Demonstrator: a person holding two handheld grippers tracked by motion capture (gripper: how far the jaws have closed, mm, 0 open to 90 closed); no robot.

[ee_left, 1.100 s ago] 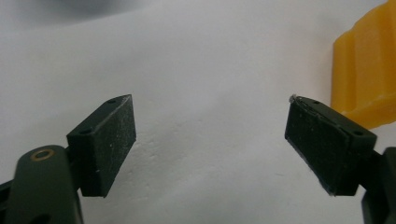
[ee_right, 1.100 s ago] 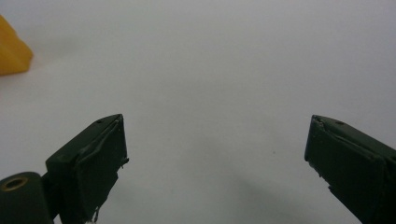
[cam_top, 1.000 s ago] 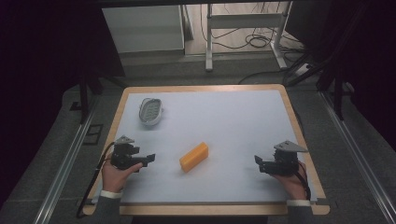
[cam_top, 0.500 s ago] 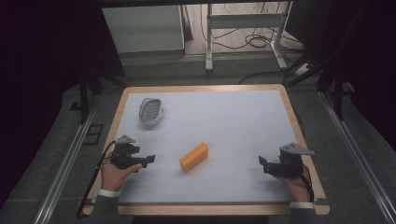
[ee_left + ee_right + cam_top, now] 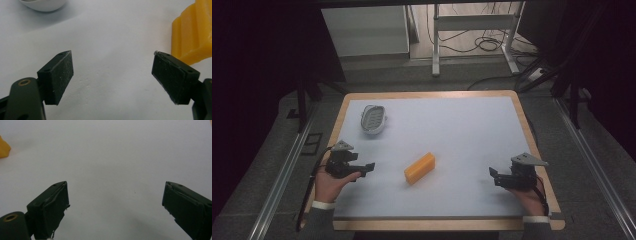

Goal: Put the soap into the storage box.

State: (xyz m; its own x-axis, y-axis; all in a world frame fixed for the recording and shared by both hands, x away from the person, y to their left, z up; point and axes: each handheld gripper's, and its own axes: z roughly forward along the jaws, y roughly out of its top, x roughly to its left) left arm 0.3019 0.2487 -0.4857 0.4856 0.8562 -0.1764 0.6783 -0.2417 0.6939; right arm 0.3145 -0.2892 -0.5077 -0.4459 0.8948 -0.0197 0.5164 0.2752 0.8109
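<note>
Block [image 5: 420, 168]: mid-table, untouched; dish [image 5: 373, 119], possibly a soap dish, beyond-left; left gripper [image 5: 366, 167] and right gripper [image 5: 493, 176] flank block, fingers wide, empty; nothing begun

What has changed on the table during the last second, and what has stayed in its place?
Only the right gripper moved: it slid a little toward the table's right edge and slightly nearer the person, jaws open, holding nothing. The left gripper stayed where it was, also open and empty. The yellow block and the white dish did not move. Nothing was grasped or released.
</note>
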